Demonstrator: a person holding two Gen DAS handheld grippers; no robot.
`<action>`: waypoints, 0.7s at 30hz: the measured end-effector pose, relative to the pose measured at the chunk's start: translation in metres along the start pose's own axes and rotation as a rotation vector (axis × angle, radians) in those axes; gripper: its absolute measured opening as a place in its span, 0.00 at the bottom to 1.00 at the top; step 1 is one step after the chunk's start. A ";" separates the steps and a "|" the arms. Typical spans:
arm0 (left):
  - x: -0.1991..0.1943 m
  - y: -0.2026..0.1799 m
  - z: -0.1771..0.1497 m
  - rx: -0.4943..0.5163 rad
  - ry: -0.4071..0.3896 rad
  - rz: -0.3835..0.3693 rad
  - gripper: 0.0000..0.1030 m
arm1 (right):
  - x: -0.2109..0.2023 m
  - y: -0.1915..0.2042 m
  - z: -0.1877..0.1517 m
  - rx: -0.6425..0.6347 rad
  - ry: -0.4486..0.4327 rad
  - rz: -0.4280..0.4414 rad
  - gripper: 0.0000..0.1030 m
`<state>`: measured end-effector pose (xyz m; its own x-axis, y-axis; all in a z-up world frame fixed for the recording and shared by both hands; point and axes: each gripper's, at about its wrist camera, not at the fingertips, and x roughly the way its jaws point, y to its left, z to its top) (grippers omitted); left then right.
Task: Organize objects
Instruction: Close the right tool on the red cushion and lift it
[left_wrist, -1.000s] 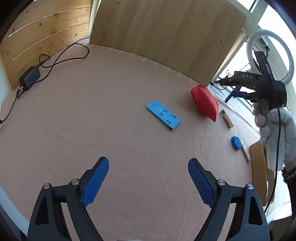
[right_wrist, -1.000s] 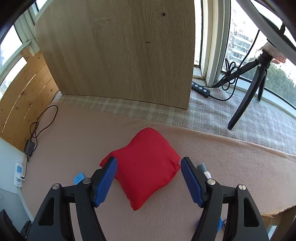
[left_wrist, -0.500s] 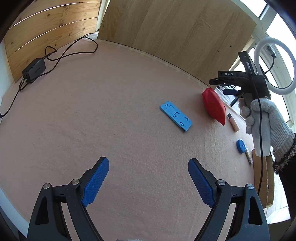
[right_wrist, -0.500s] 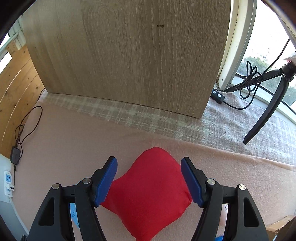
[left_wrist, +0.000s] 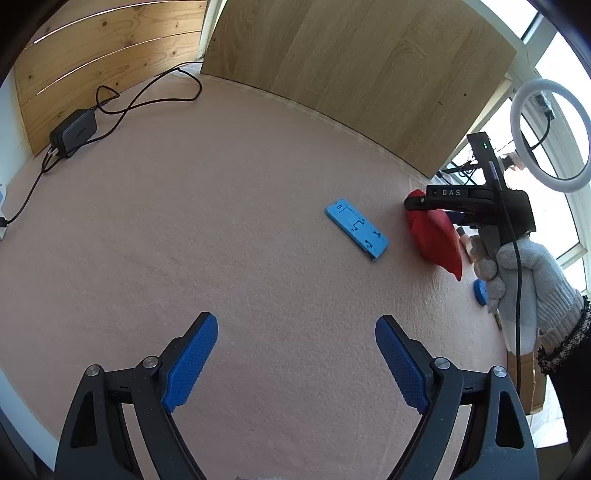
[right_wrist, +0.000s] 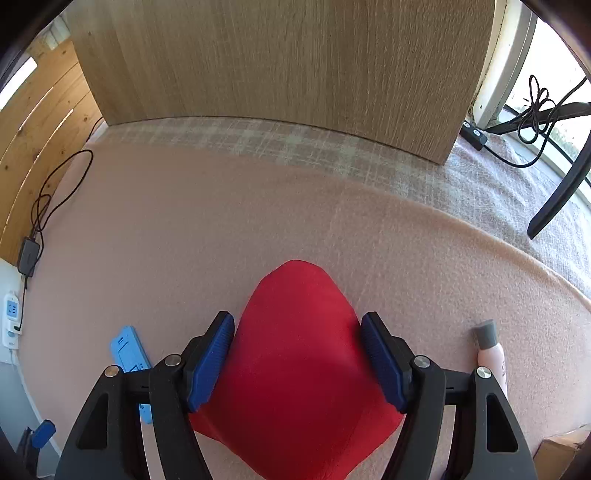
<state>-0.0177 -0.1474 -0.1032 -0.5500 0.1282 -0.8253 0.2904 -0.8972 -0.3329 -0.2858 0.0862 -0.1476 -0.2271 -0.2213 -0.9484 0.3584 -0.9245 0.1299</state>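
Change since half a second ago: right claw has come down and forward, so the red cushion now sits between its blue pads instead of in front of them; the left claw has shifted only a little.
Right claw: narrowed around the cushion, both pads touching its sides; whether it presses firmly I cannot tell.
Red cushion: lying on the pink blanket, one corner pointing toward the wooden board; in the left wrist view the cushion is under the right claw.
Right hand: a grey knitted glove holds the claw's handle.
Left claw: wide open, holding nothing, hovering above bare blanket.
Blue flat holder: lies flat just left of the cushion, apart from it; seen also beside the right claw's left finger.
Small tube: pale with a grey cap, near the right side of the right claw, apart from it.
Blue round thing: partly hidden behind the glove.
Edges: the wooden board closes the far side; a cardboard box stands at the right edge.
Open room: large free blanket between the left claw and the black adapter with cable in the far left corner.
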 end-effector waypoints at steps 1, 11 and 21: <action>-0.001 -0.002 -0.001 0.002 0.001 -0.001 0.87 | -0.002 0.002 -0.008 0.001 0.006 0.011 0.65; -0.005 -0.025 -0.030 0.046 0.038 -0.042 0.87 | -0.030 0.023 -0.108 -0.098 0.044 0.146 0.66; -0.013 -0.054 -0.069 0.103 0.078 -0.113 0.85 | -0.067 0.004 -0.168 -0.067 0.039 0.243 0.65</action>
<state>0.0276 -0.0719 -0.1058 -0.5113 0.2595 -0.8193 0.1464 -0.9131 -0.3806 -0.1171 0.1494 -0.1319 -0.0922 -0.4210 -0.9024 0.4581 -0.8226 0.3369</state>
